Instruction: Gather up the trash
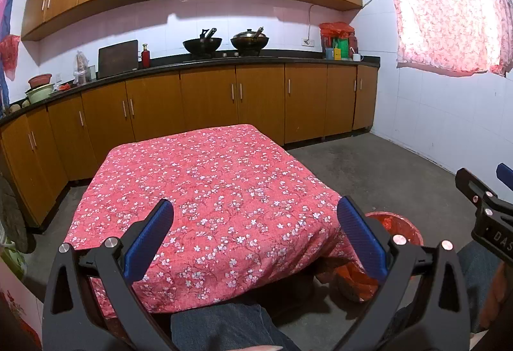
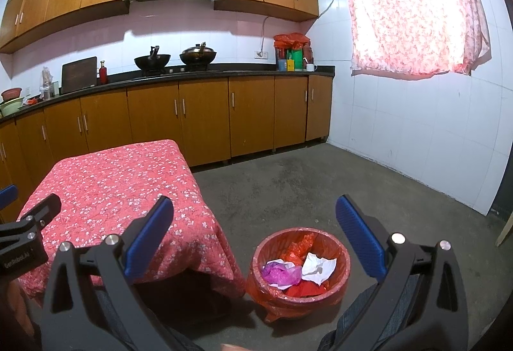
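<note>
A round bin lined with a red bag (image 2: 299, 267) stands on the floor right of the table; inside lie crumpled white paper (image 2: 319, 267), a purple plastic piece (image 2: 279, 274) and red scraps. In the left wrist view only part of the bin (image 1: 396, 224) shows past the table corner. The table with its red flowered cloth (image 1: 208, 190) has nothing on top. My left gripper (image 1: 255, 234) is open above the table's near edge, holding nothing. My right gripper (image 2: 255, 235) is open above the floor, near the bin, also holding nothing.
Wooden cabinets (image 2: 205, 117) and a dark counter with two woks (image 1: 224, 41) run along the far wall. Bare concrete floor (image 2: 336, 184) stretches to the right up to a white tiled wall. A person's jeans-clad legs (image 1: 224, 325) are at the bottom.
</note>
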Action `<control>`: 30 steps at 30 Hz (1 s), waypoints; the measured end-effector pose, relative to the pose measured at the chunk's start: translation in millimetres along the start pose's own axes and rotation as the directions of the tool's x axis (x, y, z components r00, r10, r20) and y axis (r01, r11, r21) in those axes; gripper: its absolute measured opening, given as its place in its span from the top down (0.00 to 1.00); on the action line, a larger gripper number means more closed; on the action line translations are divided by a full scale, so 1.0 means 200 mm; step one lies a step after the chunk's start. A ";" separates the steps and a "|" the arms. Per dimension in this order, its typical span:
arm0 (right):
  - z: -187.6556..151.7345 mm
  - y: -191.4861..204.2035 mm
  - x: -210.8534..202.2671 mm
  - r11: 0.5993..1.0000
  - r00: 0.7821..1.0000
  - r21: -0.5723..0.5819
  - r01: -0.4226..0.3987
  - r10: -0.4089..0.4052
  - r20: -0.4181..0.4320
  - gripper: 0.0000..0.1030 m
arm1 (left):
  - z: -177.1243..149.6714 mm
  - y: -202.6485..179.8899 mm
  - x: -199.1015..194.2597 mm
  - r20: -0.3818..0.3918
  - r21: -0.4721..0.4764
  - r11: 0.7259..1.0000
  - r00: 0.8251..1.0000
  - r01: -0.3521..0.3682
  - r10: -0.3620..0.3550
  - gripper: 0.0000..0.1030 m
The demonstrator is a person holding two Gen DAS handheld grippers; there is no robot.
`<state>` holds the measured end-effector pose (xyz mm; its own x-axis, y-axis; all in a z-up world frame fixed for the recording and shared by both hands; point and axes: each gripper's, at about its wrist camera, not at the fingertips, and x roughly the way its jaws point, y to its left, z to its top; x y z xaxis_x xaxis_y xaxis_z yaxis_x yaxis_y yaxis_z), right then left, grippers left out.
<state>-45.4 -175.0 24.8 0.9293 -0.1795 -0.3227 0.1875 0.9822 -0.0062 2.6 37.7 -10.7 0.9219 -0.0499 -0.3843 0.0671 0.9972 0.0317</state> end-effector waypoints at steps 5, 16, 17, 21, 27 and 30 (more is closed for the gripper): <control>0.00 0.00 0.00 1.000 1.000 0.001 0.000 0.000 0.000 0.04 | 0.00 0.00 0.00 0.001 0.001 1.000 1.000 0.002 -0.002 0.02; 0.00 0.00 0.00 1.000 1.000 0.001 0.000 0.000 0.000 0.04 | -0.01 0.00 0.00 -0.003 0.005 1.000 1.000 0.009 -0.009 0.02; 0.00 0.00 0.00 1.000 1.000 0.001 0.001 -0.001 0.000 0.04 | -0.01 0.00 0.00 -0.004 0.004 1.000 1.000 0.010 -0.010 0.02; 0.00 -0.01 0.00 1.000 1.000 0.002 -0.001 0.001 -0.001 0.04 | -0.02 0.00 0.00 -0.006 0.003 1.000 1.000 0.012 -0.012 0.02; 0.00 -0.01 0.00 1.000 1.000 0.002 -0.001 0.001 -0.001 0.04 | -0.02 0.00 0.00 -0.007 0.004 1.000 1.000 0.013 -0.013 0.02; 0.00 -0.01 0.00 1.000 1.000 0.002 -0.001 0.001 -0.001 0.04 | -0.02 0.00 0.00 -0.006 0.004 1.000 1.000 0.012 -0.012 0.02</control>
<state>-45.7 -176.7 24.8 0.9292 -0.1787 -0.3234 0.1876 0.9822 -0.0036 0.8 38.4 -13.4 0.9186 -0.0618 -0.3904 0.0799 0.9963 0.0304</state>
